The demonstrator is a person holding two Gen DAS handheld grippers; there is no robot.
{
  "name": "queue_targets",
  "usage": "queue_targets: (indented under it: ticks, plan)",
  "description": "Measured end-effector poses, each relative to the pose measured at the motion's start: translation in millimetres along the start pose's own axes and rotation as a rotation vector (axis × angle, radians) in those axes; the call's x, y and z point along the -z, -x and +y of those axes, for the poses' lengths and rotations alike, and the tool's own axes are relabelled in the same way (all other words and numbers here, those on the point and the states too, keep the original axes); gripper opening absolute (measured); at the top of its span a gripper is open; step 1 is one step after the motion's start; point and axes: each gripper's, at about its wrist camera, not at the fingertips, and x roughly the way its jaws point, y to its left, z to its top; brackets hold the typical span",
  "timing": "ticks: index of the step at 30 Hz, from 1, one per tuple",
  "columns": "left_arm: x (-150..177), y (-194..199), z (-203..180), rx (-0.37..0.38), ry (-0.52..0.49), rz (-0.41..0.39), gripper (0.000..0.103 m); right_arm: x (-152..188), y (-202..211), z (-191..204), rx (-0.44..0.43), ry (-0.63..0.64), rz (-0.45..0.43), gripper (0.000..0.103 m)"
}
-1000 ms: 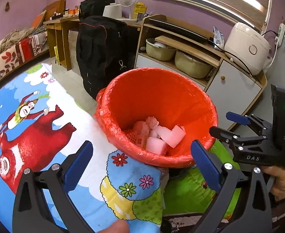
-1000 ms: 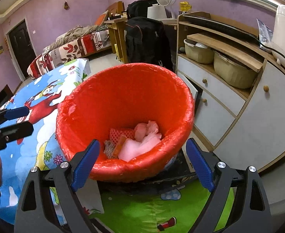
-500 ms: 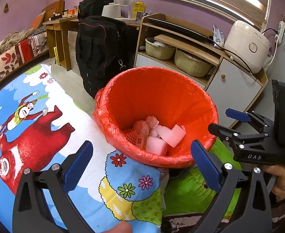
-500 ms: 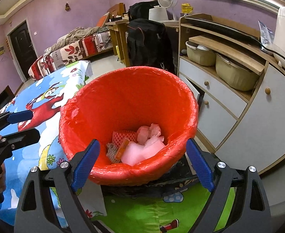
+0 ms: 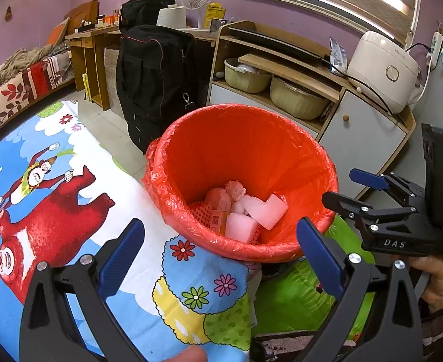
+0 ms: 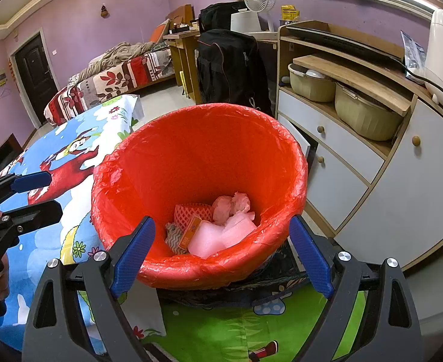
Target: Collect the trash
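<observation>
My left tool [image 5: 218, 250] gapes wide and empty over the cartoon-printed bedsheet [image 5: 70, 211], with no litter left on it. Just ahead, the red-bag-lined round bin [image 6: 197, 163] holds white foam blocks [image 6: 218, 235]; my right tool [image 6: 221, 250], equally wide and empty, suggests collecting is nearly done.

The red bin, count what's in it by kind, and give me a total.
White foam blocks: 2
Pink crumpled wads: 2
Red foam net: 1
Orange packet: 1
Grey patterned scrap: 1
Total: 7 visible in the bin; more may lie underneath.
</observation>
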Motion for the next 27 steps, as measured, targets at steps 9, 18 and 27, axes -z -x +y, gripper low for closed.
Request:
queue_targets:
  ticks: [9, 18, 27]
  plan:
    - [-1.0, 0.4, -0.2, 0.001, -0.001, -0.001, 0.098, 0.0, -0.1, -0.1, 0.002, 0.000, 0.001, 0.085]
    - [-2.4, 2.4, -0.1, 0.006, 0.001, -0.001, 0.098, 0.3, -0.4, 0.0, 0.001, 0.000, 0.002, 0.085]
    - [-2.2, 2.5, -0.7, 0.005, -0.001, -0.002, 0.098, 0.3, -0.3, 0.0, 0.001, 0.000, 0.001, 0.085]
